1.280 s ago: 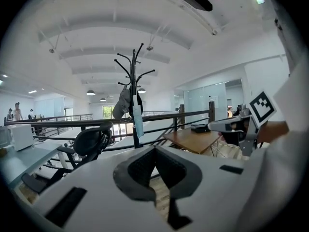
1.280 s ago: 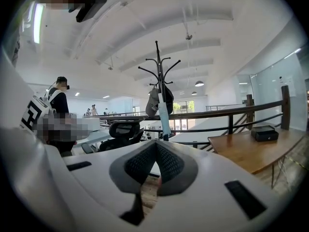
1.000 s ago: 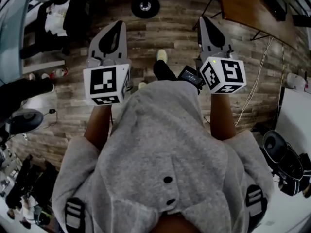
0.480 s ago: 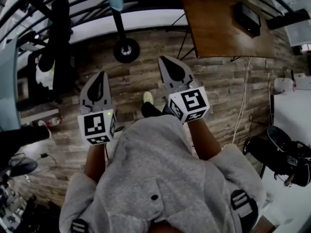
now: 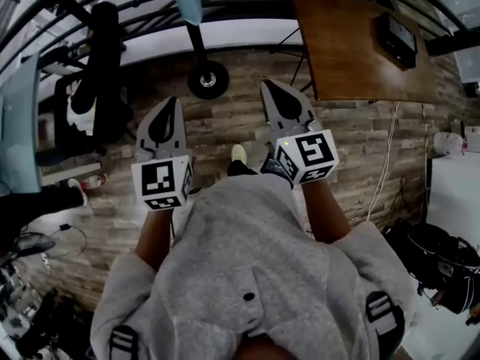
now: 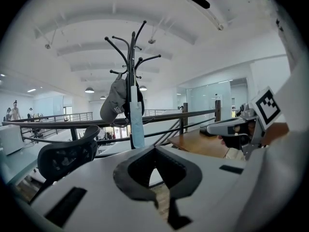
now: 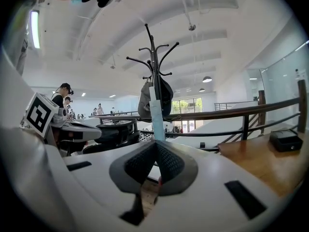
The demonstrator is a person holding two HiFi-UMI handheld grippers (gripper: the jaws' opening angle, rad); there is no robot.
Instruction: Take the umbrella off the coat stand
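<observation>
Where umbrella (image 6: 136,129) hangs, chair (image 6: 67,156) near, railing (image 6: 193,114) behind.

Grey fabric cap (image 6: 113,106) hanging on the black metal coat stand (image 6: 129,57): white lettering, apparently beginning "SU", the remainder too small to read. White cube (image 5: 161,184) of the left gripper (image 5: 170,102) and white cube (image 5: 307,156) of the right gripper (image 5: 267,86): black-and-white square coded markers on each visible face.

The wood-plank floor (image 5: 225,130) carries the round black base of the coat stand (image 5: 208,79), with a black office chair (image 5: 101,73) to its left in the head view. To its right stands a brown counter (image 5: 352,58) bearing 1 dark box (image 5: 396,37), and a white cable (image 5: 385,167) trails over the planks nearby.
</observation>
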